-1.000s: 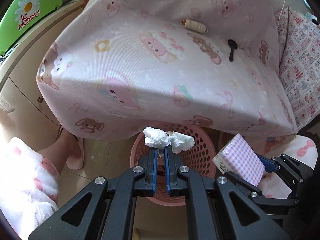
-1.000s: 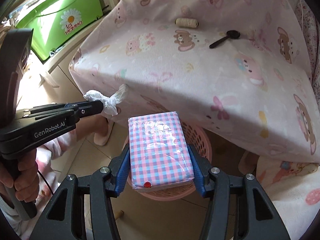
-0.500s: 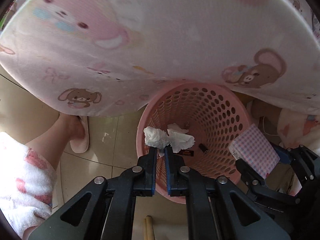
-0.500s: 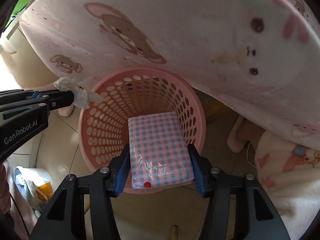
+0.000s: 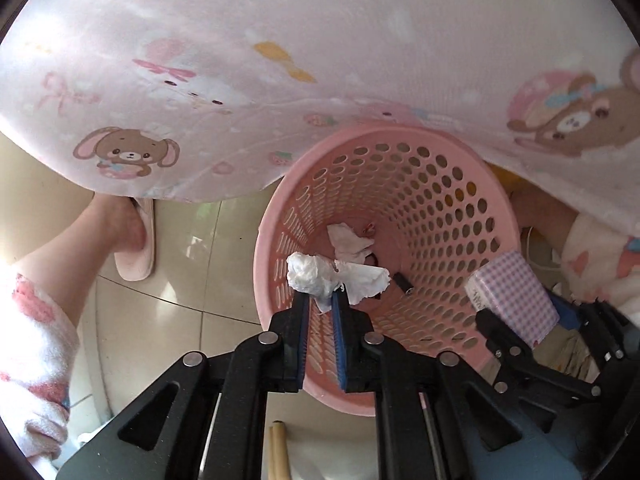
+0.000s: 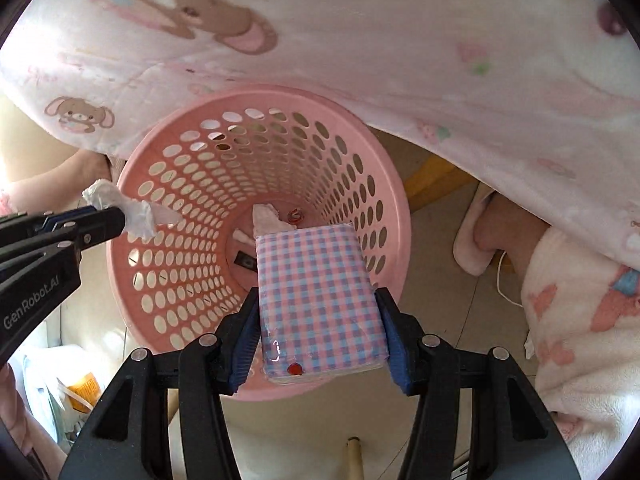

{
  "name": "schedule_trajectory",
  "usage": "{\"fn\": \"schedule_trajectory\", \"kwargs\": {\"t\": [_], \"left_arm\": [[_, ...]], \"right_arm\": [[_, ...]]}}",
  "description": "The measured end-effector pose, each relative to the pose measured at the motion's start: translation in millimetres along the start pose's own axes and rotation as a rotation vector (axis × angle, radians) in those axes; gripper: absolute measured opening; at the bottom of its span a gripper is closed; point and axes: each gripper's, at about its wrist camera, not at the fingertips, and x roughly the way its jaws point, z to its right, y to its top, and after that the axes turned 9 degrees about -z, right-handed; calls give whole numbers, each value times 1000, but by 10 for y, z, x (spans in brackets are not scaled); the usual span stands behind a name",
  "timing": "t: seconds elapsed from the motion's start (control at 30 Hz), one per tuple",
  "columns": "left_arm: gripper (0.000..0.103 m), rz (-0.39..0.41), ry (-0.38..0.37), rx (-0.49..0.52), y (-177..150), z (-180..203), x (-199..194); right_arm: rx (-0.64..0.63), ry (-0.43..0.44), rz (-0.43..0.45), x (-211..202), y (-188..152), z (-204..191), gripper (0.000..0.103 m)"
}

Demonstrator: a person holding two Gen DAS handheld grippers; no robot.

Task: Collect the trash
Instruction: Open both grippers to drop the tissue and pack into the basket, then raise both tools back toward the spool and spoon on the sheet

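Observation:
A pink perforated waste basket [image 5: 492,216] [image 6: 384,184] stands on the floor under the draped table. My left gripper [image 5: 320,300] is shut on a crumpled white tissue [image 5: 320,276] and holds it over the basket's near-left rim; it also shows in the right wrist view [image 6: 116,220], with the tissue [image 6: 108,200]. My right gripper [image 6: 316,300] is shut on a pink-and-blue checked tissue pack [image 6: 320,296] over the basket's mouth; the pack shows in the left wrist view [image 5: 516,296]. A white tissue [image 5: 348,240] and small dark scraps lie at the basket's bottom.
A pink cartoon-print tablecloth [image 5: 280,60] hangs just above and behind the basket. The person's slippered feet [image 5: 136,240] [image 6: 476,240] stand on the tiled floor at either side. A wooden stick [image 5: 278,452] lies near the basket's base.
Both grippers have moved closer to and lower over the basket, which now fills more of each view. Both holds are unchanged.

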Motion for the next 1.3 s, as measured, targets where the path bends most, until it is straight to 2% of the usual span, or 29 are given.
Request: {"fn": "schedule_trajectory", "kwargs": {"t": [0.03, 0.07, 0.1, 0.13, 0.2, 0.27, 0.47, 0.57, 0.77, 0.97, 1.2, 1.3], "left_arm": [[14, 1, -3, -5, -1, -2, -5], [20, 4, -1, -8, -5, -17, -2], [30, 8, 2, -11, -8, -24, -9], [35, 11, 6, -14, 0, 2, -29], [56, 17, 16, -21, 10, 9, -50], [66, 28, 25, -33, 14, -14, -59], [66, 50, 35, -40, 5, -28, -142], [66, 66, 50, -24, -18, 1, -205], [66, 136, 91, 11, -120, 54, -445], [66, 255, 136, -24, -230, -19, -754], [66, 459, 174, -27, -389, -14, -1223], [66, 545, 198, -56, -444, -27, -1373]], "right_arm": [[9, 7, -10, 9, 6, 15, 63], [19, 15, -15, 7, 7, 31, 65], [29, 17, -11, 2, 3, 47, 67], [35, 13, -8, 5, 5, 60, 67], [39, 8, -9, -9, 2, 58, 68], [41, 4, -12, -16, -2, 56, 68], [39, -4, -4, -46, -22, 67, 69], [41, -9, 4, -62, -30, 69, 73], [41, 10, 19, -160, -51, 72, 73], [53, 53, 85, -452, -125, 96, 73], [70, 63, 240, -939, -292, 152, 73], [105, 100, 303, -1147, -344, 248, 73]]}}
